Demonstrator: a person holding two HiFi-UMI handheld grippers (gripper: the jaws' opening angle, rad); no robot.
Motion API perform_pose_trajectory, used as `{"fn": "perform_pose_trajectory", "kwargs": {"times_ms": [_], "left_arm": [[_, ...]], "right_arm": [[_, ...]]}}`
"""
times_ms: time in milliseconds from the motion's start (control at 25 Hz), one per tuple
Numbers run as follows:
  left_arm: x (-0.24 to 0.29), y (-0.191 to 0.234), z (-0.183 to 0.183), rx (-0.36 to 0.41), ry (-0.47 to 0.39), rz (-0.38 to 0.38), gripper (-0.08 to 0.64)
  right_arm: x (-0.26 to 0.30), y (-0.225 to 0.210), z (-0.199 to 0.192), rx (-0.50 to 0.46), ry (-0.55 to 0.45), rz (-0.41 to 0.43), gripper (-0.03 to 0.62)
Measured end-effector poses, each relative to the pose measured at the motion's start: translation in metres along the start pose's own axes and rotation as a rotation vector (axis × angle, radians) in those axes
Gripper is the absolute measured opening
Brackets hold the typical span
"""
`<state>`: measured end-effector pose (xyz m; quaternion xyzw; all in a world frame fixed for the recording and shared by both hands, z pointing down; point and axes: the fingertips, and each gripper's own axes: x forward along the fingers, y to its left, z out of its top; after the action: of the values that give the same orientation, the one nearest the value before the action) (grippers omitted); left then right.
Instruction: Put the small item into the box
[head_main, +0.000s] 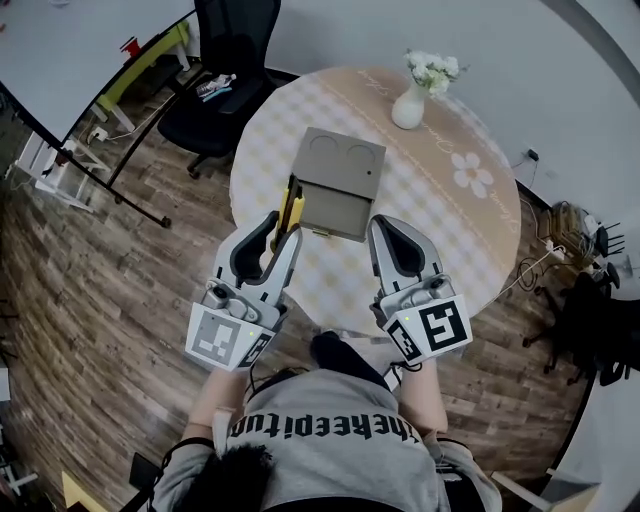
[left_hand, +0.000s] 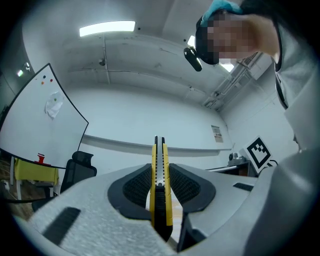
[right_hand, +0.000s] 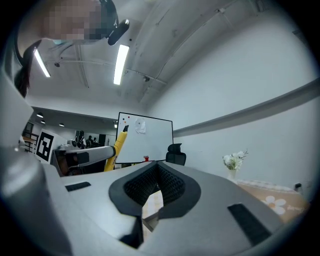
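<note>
Shirt (head_main: 330, 440) nearest the lens, both tools just beyond it, held over the near edge of a round surface (head_main: 440, 230). Left tool (head_main: 283, 228) clamped on a yellow cutter (left_hand: 161, 190), pads pressed against its flat sides, body standing up past the fingertips, lower end down in the throat. Right tool (head_main: 385, 232) closed to the tips, nothing in it, just beside the box's near right corner. Box (head_main: 338, 185) on the surface, right ahead of both tools; cutter tip close to its near left edge, not yet inside. Top panel with two round marks; cannot tell from above whether open or lidded. Vase (head_main: 410, 105) farther back, chair (head_main: 225, 70) off to the far left, both well clear.

Step in hand, as judged: carrying the cutter over to the box.

To do it well:
- Keep the clamp firm; smooth, narrow body, likely to pivot or slide if loosened early.
- Check the opening first; use the right tool to lift a flap or steady the box if needed.
- Bring the cutter over the opening, tip it flat, lower it inside, then release.
- Avoid nudging the box wall; light cardboard, probably easy to shift.
</note>
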<state>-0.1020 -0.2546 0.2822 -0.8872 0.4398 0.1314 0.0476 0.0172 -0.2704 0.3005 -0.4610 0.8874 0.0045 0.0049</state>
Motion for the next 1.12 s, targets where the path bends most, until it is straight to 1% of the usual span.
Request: {"fn": "perform_pose_trajectory", "kwargs": {"times_ms": [160,320,520,720,880,960,1040,1120], "left_arm": [[0.024,0.004,-0.019,0.044,0.048,0.004,0.120],[0.047,0.007,-0.041,0.067,0.110,-0.003,0.118],[0.073,0.004,-0.082,0.113,0.255,-0.035,0.118],[0.099,-0.003,-0.123,0.174,0.347,-0.107,0.118],[0.111,-0.010,-0.158,0.271,0.419,-0.178,0.118],[0.112,-0.012,-0.179,0.318,0.471,-0.217,0.118],[0.111,-0.012,-0.201,0.358,0.524,-0.263,0.118],[0.113,-0.013,-0.219,0.385,0.559,-0.305,0.118]], "right_arm": [[0.015,-0.023,-0.006,0.019,0.006,0.020,0.006],[0.026,-0.044,-0.013,0.038,0.019,0.032,0.006],[0.034,-0.073,-0.026,0.064,0.039,0.030,0.006],[0.040,-0.101,-0.048,0.101,0.075,0.021,0.006],[0.043,-0.116,-0.064,0.121,0.102,0.021,0.006],[0.045,-0.123,-0.070,0.133,0.112,0.022,0.006],[0.046,-0.128,-0.076,0.144,0.120,0.022,0.007],[0.047,-0.134,-0.081,0.153,0.129,0.022,0.006]]}}
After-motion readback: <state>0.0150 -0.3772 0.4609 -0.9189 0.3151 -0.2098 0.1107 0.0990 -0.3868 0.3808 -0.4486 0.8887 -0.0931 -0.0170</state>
